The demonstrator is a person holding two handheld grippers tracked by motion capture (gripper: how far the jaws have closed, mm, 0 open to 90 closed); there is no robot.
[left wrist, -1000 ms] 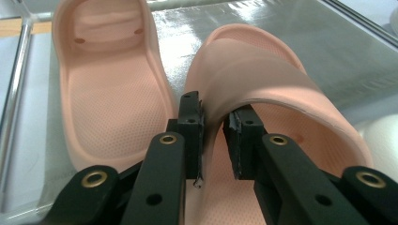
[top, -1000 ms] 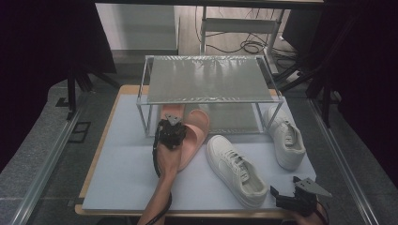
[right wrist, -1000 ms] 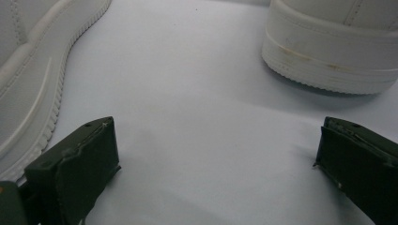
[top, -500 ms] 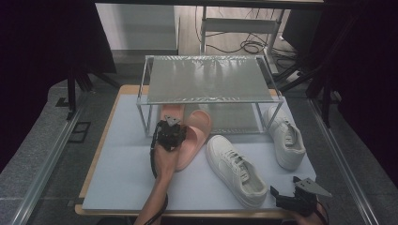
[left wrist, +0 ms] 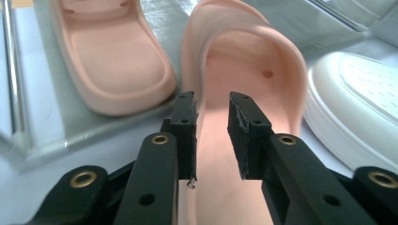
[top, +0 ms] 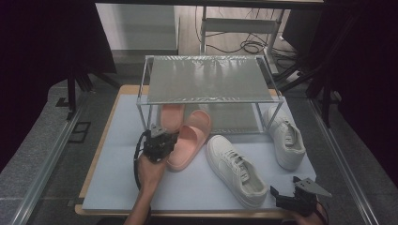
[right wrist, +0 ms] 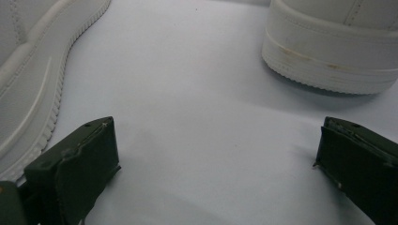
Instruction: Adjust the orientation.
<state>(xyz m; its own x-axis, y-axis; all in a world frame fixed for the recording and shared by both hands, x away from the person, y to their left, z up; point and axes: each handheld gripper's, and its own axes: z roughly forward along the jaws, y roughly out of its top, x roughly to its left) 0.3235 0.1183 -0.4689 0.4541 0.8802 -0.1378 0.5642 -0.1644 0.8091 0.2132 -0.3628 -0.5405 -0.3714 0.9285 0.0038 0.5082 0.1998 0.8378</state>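
The left gripper [left wrist: 212,136], jaws narrowly parted, seemingly astride the near slipper's [top: 187,139] left heel rim, lines up with its length running far-right toward the shelf [top: 206,79], while the right gripper [right wrist: 216,164] gapes wide and empty.

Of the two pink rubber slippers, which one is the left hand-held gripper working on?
The pink rubber slipper lying outside the rack, nearer the white sneaker. The left hand-held gripper straddles its heel rim; the other slipper sits under the metal rack.
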